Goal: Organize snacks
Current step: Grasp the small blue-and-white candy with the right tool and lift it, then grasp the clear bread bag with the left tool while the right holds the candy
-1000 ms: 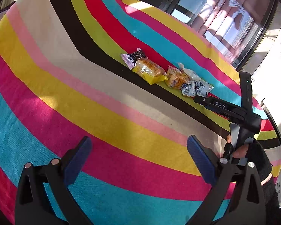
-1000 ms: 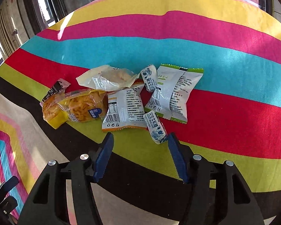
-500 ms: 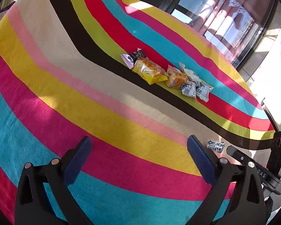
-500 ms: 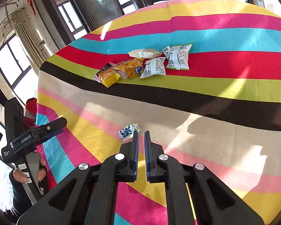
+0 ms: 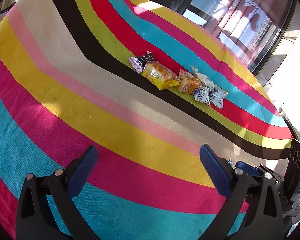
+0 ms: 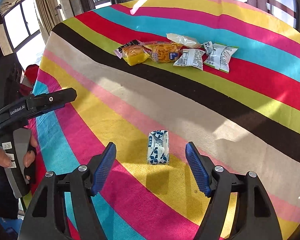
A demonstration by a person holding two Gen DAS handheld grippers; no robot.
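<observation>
A small blue-and-white candy packet [image 6: 158, 147] lies on the yellow stripe of the striped tablecloth [image 6: 130, 108], just ahead of my right gripper [image 6: 151, 166], which is open and empty. A row of snack packets sits farther off: a yellow cake packet [image 6: 133, 55], an orange bread packet [image 6: 163, 52] and white packets [image 6: 190, 59]. The row also shows in the left wrist view [image 5: 178, 79]. My left gripper [image 5: 148, 172] is open and empty over the pink stripe, far from the row.
The left gripper's body [image 6: 20, 108] and the hand holding it are at the table's left side in the right wrist view. The right gripper's body [image 5: 270, 176] shows at the lower right in the left wrist view. Windows ring the round table.
My right gripper took the candy packet from the row, carried it back to the near yellow stripe, then opened and left it lying there. My left gripper has not moved.
</observation>
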